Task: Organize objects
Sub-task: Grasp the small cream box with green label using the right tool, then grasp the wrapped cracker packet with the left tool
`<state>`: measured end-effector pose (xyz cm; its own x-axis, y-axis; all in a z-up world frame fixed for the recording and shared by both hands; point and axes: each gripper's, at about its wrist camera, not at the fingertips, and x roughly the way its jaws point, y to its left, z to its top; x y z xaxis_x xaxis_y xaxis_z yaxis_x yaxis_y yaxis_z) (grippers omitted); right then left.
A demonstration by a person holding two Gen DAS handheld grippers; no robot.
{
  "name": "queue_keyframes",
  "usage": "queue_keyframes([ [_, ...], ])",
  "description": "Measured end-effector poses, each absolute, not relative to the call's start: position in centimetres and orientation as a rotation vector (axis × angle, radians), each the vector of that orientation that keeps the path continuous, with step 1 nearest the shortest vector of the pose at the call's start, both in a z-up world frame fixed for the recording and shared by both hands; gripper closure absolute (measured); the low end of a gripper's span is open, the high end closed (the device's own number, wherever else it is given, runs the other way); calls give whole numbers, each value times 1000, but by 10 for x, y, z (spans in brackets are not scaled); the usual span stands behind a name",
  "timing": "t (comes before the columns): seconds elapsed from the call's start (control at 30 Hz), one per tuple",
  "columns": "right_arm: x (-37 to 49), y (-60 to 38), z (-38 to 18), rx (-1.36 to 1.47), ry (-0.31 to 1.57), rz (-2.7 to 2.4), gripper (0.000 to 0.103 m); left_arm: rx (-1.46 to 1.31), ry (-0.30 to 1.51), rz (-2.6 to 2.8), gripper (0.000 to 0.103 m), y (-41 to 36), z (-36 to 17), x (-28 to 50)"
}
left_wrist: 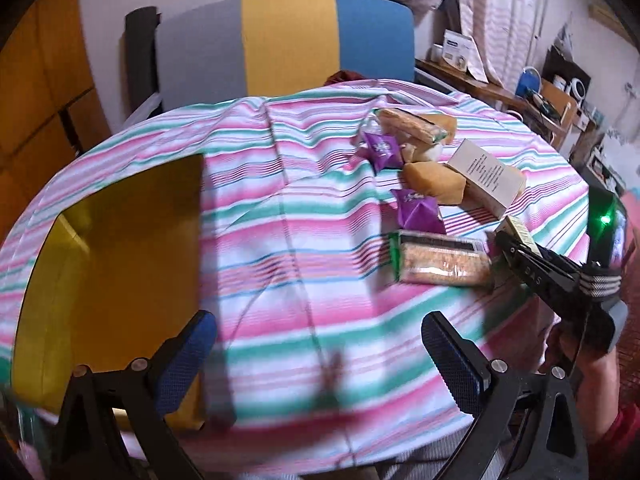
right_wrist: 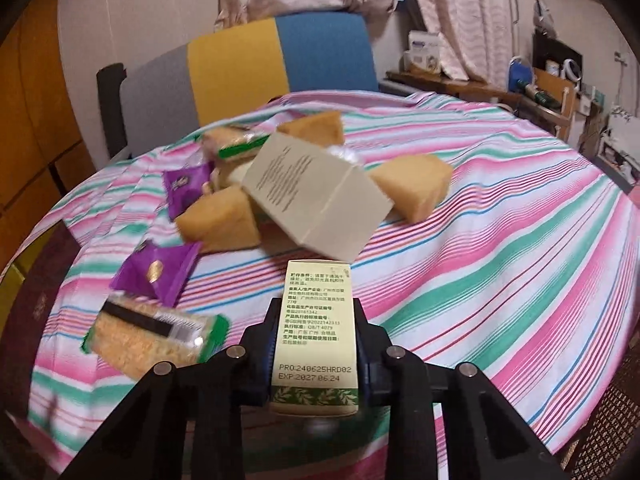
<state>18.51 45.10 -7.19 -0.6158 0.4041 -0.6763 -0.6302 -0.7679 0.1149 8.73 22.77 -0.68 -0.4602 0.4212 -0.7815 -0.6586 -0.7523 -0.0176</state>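
The right hand-held gripper (right_wrist: 316, 340) clamps a small cream box with green print (right_wrist: 316, 328) just above the striped counter (right_wrist: 500, 240). The left hand-held gripper (left_wrist: 316, 356) hangs empty, fingers spread, beside a yellow bin (left_wrist: 112, 264).

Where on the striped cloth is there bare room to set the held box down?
Free: the striped tablecloth right of the plain beige carton, and the middle strip between the yellow box and purple sachets. Crowded: around the cake wedges and cracker pack.
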Motion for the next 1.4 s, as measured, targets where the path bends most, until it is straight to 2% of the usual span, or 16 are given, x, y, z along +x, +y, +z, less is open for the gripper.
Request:
queue_keyframes([
  [0.5, 211, 466, -73, -814, 552, 2300, 73, -858, 687, 1779, 0, 363, -47, 74],
  [0.73, 217, 470, -73, -805, 601, 2307, 73, -1037, 590, 1512, 0, 359, -59, 73],
  [0.87, 216, 470, -74, -802, 594, 2305, 73, -982, 667, 1475, 0, 340, -57, 94],
  [1.1, 216, 469, -75, -805, 585, 2301, 73, -898, 624, 1666, 0, 348, -44, 90],
  [1.17, 217, 469, -75, -806, 590, 2299, 73, -868, 628, 1672, 3, 356, -46, 91],
  [1.27, 218, 470, -75, -800, 603, 2297, 73, -778, 729, 1732, 13, 360, -56, 106],
  [1.4, 214, 465, -75, -824, 558, 2282, 73, -770, 662, 1750, 18, 347, -63, 105],
])
